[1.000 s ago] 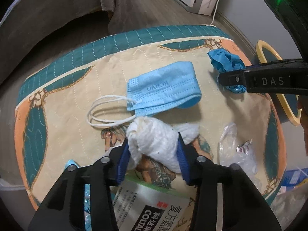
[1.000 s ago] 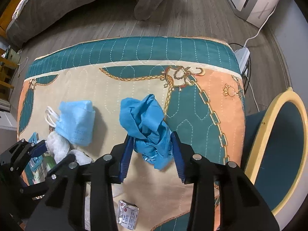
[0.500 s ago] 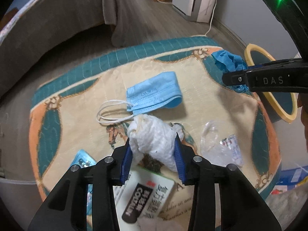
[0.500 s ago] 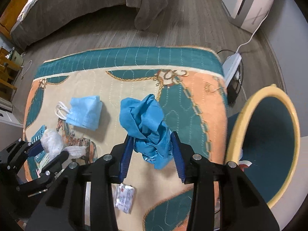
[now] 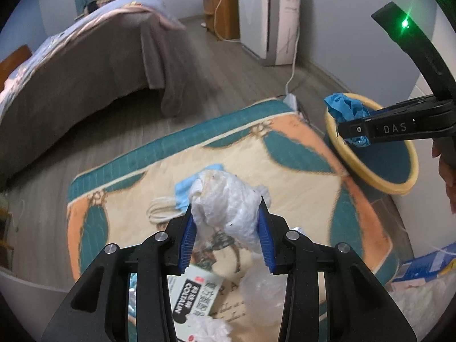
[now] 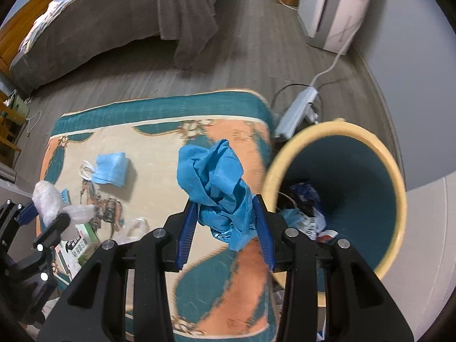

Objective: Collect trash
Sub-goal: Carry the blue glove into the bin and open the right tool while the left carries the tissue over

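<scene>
Trash is mid-carry: the right gripper (image 6: pixel 225 228) clamps a crumpled blue glove (image 6: pixel 216 182) beside the bin (image 6: pixel 399 199); the left gripper (image 5: pixel 226 238) clamps a white wad (image 5: pixel 228 202) farther from the bin. Next, I judge: move over the bin's mouth and release.

Both tongs have lifted their wads off the mat (image 6: pixel 148 148), the right tongs (image 6: pixel 225 222) nearing the bin (image 6: pixel 396 188).

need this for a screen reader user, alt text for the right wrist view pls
The right gripper holds a crumpled blue glove above a patterned mat, beside an open bin with trash inside. A face mask lies on the mat.
</scene>
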The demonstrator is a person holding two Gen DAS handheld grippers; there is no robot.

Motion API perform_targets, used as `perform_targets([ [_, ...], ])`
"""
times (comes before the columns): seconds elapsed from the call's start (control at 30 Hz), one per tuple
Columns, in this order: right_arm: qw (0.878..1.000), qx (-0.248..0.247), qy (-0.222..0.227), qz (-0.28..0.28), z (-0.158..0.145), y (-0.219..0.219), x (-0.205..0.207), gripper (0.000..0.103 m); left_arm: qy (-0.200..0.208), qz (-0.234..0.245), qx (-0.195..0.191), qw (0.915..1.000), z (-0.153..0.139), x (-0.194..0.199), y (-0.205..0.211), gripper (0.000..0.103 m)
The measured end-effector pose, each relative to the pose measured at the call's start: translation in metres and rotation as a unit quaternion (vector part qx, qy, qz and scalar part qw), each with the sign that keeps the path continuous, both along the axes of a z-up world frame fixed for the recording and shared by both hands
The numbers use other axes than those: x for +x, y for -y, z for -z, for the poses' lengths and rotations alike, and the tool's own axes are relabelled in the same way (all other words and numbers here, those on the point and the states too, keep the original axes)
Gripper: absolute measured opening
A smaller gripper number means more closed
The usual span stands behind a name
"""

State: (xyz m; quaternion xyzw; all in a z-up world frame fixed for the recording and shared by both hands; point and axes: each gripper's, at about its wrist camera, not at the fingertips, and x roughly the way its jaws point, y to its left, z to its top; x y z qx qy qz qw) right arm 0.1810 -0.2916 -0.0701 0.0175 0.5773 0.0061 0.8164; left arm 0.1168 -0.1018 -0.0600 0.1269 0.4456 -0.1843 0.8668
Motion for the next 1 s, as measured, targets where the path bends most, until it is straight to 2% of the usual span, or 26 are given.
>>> perform_targets([
  [0.4,0.998,0.0,0.018,0.062,-0.017,0.069,-0.023,0.039,0.03,0.047,-0.034,0.9979,-0.026,-0.013,0.047,0.041],
  [0.5,0.997,0.005,0.022,0.079,-0.019,0.084,-0.025,0.039,0.04,0.062,-0.032,0.9968,-0.029,-0.02,0.059,0.041],
  [0.7,0.993,0.021,0.023,0.112,-0.02,0.103,-0.03,0.039,0.029,0.086,-0.024,0.9956,-0.023,-0.032,0.081,0.041],
  [0.87,0.994,0.006,0.026,0.102,-0.022,0.101,-0.031,0.039,0.008,0.088,-0.042,0.9953,-0.019,-0.034,0.09,0.041],
  [1.0,0.993,0.017,0.036,0.114,-0.027,0.109,-0.034,0.039,0.0,0.092,-0.028,0.9954,-0.011,-0.039,0.102,0.041],
])
